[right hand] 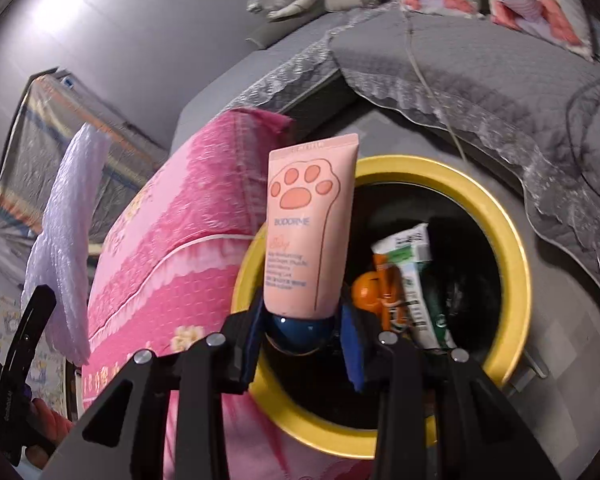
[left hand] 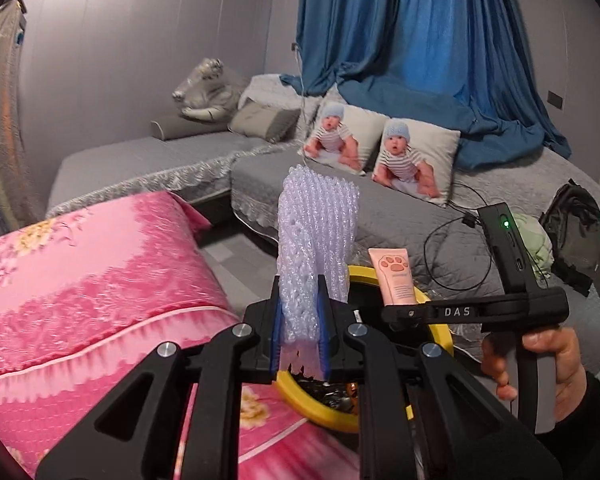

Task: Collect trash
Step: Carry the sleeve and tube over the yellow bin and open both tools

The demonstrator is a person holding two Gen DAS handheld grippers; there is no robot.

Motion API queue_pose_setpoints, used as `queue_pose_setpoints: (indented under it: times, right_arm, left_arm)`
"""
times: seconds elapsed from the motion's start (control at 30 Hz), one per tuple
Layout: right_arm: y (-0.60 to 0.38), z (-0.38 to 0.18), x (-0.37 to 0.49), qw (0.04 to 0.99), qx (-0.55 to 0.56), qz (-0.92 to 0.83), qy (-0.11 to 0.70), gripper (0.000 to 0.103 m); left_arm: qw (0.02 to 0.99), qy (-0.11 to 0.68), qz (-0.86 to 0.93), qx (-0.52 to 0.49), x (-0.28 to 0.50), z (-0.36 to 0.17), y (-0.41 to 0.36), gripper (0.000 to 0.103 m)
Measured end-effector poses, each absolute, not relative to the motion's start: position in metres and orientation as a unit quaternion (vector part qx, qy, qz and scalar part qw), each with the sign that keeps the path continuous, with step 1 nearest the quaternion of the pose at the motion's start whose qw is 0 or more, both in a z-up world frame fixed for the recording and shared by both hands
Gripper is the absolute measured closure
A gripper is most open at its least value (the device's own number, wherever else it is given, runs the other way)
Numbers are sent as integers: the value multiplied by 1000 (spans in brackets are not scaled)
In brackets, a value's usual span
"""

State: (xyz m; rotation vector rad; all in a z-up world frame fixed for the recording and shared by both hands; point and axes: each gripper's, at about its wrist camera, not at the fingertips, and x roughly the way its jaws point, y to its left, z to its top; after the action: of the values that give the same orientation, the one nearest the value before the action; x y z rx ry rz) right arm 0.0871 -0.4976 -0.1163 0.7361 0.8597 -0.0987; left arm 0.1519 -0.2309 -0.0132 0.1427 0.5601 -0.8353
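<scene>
White foam net [left hand: 316, 248] clamped in L gripper [left hand: 300, 332] | R gripper [right hand: 302, 336] clamped on pink tube [right hand: 310, 224]

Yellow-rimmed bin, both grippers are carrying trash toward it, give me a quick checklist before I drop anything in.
1. Left gripper clamped on the white foam net: ok.
2. Right gripper clamped on the pink paw-print tube by its blue cap: ok.
3. Yellow-rimmed bin mouth open, room left above the trash inside: ok.
4. Tube over the opening: ok.
5. Foam net over the opening: cannot tell.
6. Pink quilt clear of the rim: not ok, it presses against it.
</scene>
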Motion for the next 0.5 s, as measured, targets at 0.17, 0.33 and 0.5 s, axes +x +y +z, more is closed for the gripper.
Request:
queue_pose_setpoints:
  times: [0.17,0.33,0.5]
  right_arm:
    - [-517,-136,84,829,357,-86,421,70]
    - [-526,-140,76,827,360,-102,419,39]
    - [-511,-137,78,836,330,-127,420,22]
  left_arm:
    - [866,300,-394,61,168,-33,-252,83]
    - [896,278,-346,30,170,-34,-228,9]
    - [920,256,-294,32,161,-19,-189,8]
